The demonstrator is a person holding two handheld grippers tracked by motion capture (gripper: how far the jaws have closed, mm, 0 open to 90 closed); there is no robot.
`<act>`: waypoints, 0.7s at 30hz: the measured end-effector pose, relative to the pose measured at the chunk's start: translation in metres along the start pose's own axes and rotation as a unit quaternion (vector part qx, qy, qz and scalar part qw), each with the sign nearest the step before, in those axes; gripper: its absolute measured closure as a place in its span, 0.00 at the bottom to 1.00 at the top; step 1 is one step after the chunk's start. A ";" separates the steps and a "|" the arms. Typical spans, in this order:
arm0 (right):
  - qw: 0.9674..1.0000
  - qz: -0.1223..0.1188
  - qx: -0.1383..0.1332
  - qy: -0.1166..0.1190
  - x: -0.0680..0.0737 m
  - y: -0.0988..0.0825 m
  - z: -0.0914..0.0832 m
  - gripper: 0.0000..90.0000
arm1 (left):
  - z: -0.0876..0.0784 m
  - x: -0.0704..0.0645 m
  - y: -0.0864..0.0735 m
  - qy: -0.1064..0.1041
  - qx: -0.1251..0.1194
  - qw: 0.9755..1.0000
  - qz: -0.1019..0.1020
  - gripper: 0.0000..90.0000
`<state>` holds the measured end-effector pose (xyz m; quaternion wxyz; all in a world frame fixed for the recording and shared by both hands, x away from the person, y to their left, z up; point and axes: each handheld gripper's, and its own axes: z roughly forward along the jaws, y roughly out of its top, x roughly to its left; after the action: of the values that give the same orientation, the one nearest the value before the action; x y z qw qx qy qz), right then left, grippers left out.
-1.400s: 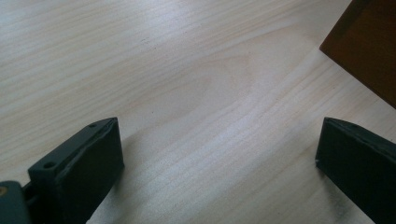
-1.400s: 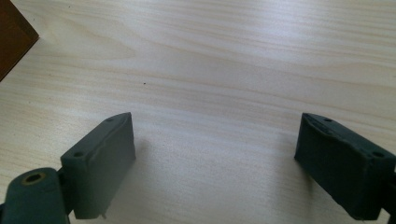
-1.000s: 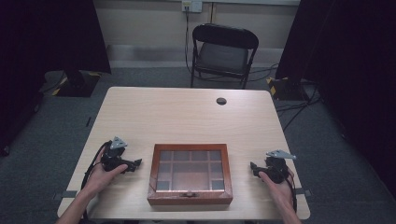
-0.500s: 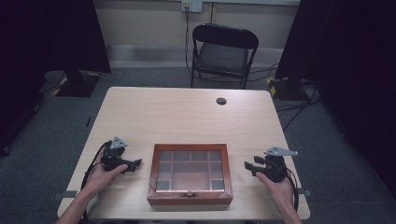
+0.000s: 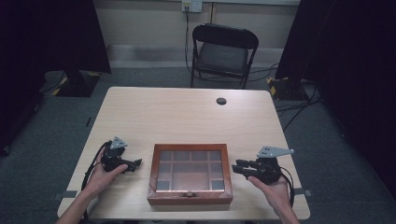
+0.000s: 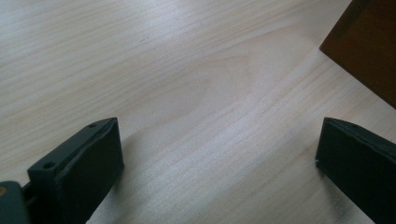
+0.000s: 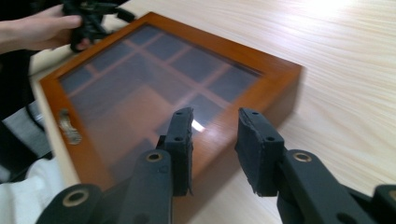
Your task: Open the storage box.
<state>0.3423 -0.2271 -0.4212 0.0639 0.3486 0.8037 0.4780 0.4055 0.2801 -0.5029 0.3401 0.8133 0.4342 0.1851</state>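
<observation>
1. A shallow reddish-brown wooden box with a glass-paned lid (image 5: 190, 173) is seen at the near middle of the pale wooden table (image 5: 187, 116), lid down, a small metal clasp (image 5: 188, 195) on its near edge.
2. The left gripper (image 5: 134, 164) is held just left of the box, jaws spread wide over bare tabletop.
3. The right gripper (image 5: 237, 167) is poised just right of the box, jaws parted narrowly, nothing pinched.
4. The box is judged rigid and fairly heavy, its glass fragile and slick; the wooden frame is best gripped, or the lid's near edge by the clasp.

Light wood table (image 5: 187, 116) on grey carpet floor (image 5: 327, 154). Black folding chair (image 5: 223, 53) behind, w/ pale wall (image 5: 149, 23) and wall outlet (image 5: 192, 5) beyond. Black curtains (image 5: 46, 37) both sides. Cables (image 5: 299, 109) on floor at right.
</observation>
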 end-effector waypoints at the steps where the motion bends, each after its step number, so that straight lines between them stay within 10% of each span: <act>1: 1.000 -0.009 0.004 0.003 0.003 0.003 0.002 0.74 | 0.000 0.000 0.000 0.000 0.000 1.000 0.000 0.00; 10: 0.997 -0.048 0.010 0.052 0.027 0.034 0.015 0.77 | 0.000 0.000 0.000 0.001 0.000 1.000 0.000 0.00; 21: 0.984 -0.072 0.058 0.153 0.062 0.023 0.059 0.85 | 0.000 0.000 0.000 0.000 0.000 1.000 0.000 0.00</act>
<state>0.3337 -0.1392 -0.4196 -0.0454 0.2157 0.8534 0.4724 0.4055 0.2801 -0.5029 0.3400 0.8135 0.4341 0.1851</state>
